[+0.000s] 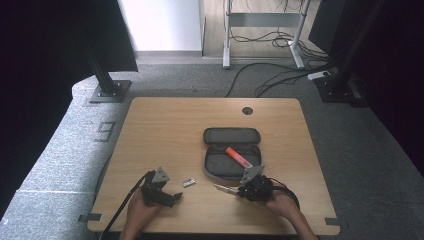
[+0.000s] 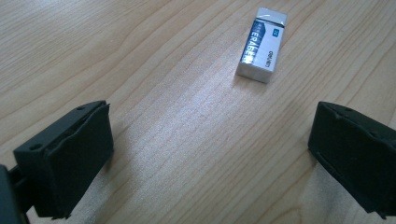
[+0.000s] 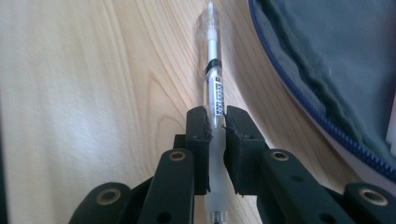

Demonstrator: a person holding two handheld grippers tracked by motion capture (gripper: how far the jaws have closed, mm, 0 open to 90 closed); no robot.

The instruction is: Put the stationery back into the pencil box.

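A clear plastic pen point(image 3: 214, 88) lies along the wooden table, and my right gripper point(image 3: 215, 122) is shut on its barrel, just left of the grey pencil case point(image 3: 327, 56). From above, the right gripper point(image 1: 235, 190) sits at the front right with the pen point(image 1: 222, 188) sticking out to the left. The case point(image 1: 231, 159) lies open with an orange-red marker point(image 1: 238, 157) inside. My left gripper point(image 2: 210, 144) stands open over bare wood, a white and blue eraser point(image 2: 261, 44) a short way ahead of it. In the high view the left gripper point(image 1: 174, 198) is just left of the eraser point(image 1: 188, 182).
The table's front edge point(image 1: 210, 231) runs just below both hands. A cable hole point(image 1: 247, 110) sits near the far edge. Cables trail from both grippers. Beyond the table are stand feet point(image 1: 107, 90) and floor cables.
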